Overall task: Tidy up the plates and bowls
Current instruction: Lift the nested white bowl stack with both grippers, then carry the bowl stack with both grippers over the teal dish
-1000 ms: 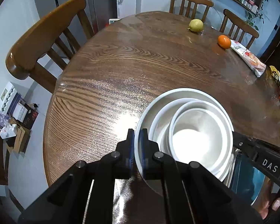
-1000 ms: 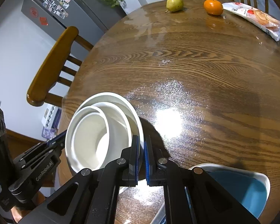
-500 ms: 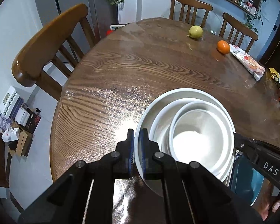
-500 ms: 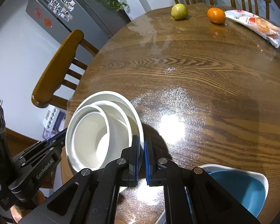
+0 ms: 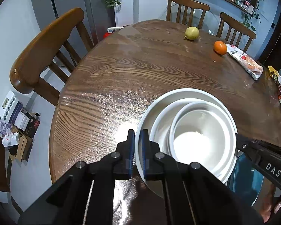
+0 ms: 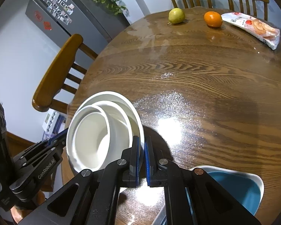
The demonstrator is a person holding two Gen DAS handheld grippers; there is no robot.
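Both grippers clench the same white stack (image 5: 187,135) by opposite rims. Left gripper (image 5: 137,148): fingers pinched on the near-left rim of the outer plate, rim running between the pads, bowls sitting just right of the fingers. Right gripper (image 6: 142,155): fingers pinched on the right rim of that plate, stack lying left of the fingers.

Stack, as read from both views: wide plate outermost, two bowls nested inside, the inner bowl (image 6: 91,140) pushed off-centre. It looks held clear of the counter (image 5: 140,78), with a dark shadow under it in the right view (height above the wood not readable).

Blue dish (image 6: 234,187) lies on the counter just right of the right fingers, close under the right arm; in the left view it shows below the stack's far edge, beneath the other gripper's body.

Key relation, as a judgement: the stack hangs between the two finger pairs, so the line from one grip to the other is the axis that must stay level; tilt it and the loose bowls slide. If the blue dish is the target, it lies on the right-hand side, so the right hand is nearer and likely leads while the left follows.

Pear (image 6: 176,16), orange (image 6: 212,19) and snack packet (image 6: 252,28) sit far ahead of both fingers, well apart from the stack.
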